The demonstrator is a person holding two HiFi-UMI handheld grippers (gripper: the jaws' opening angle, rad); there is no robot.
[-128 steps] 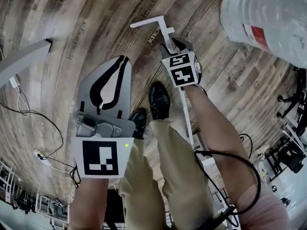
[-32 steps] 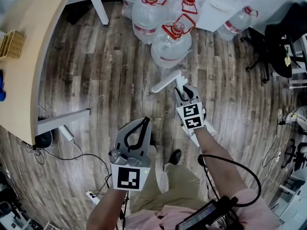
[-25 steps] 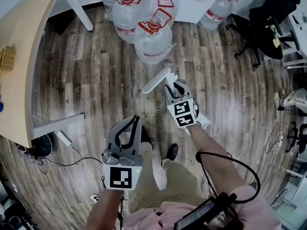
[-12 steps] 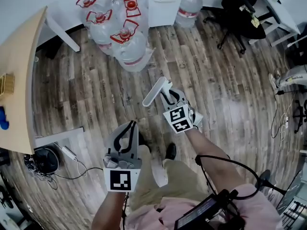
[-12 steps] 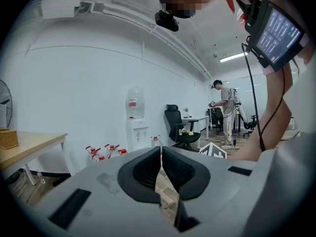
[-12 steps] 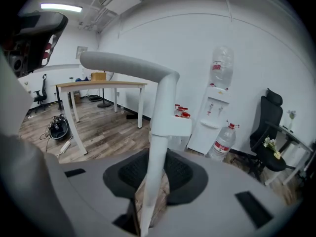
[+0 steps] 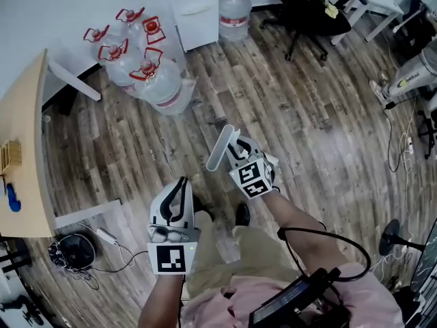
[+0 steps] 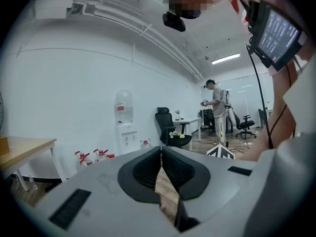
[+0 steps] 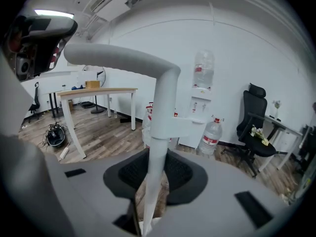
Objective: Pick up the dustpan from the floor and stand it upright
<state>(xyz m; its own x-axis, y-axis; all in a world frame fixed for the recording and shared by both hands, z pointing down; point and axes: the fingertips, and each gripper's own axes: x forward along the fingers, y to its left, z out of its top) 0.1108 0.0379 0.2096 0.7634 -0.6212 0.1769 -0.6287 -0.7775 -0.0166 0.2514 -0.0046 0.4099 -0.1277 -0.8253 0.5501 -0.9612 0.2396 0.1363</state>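
Judging by the handle (image 9: 159, 132) clamped upright in the right tongs (image 7: 237, 149), the dustpan (image 7: 220, 149) is taken as lifted, held above the floor (image 7: 321, 115); the left tongs (image 7: 183, 184) are pressed together, empty; setting it down upright remains; the floor is seen farther below than earlier.

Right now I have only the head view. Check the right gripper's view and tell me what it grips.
Observer: The right gripper is shut on the dustpan's white handle, on the straight shaft below its bend.
Operator: Now report the left one.
Observer: The left gripper is shut, nothing between its jaws.
Operator: Tell me who else is around.
Observer: A person stands far off beside a desk, seen in the left gripper view.
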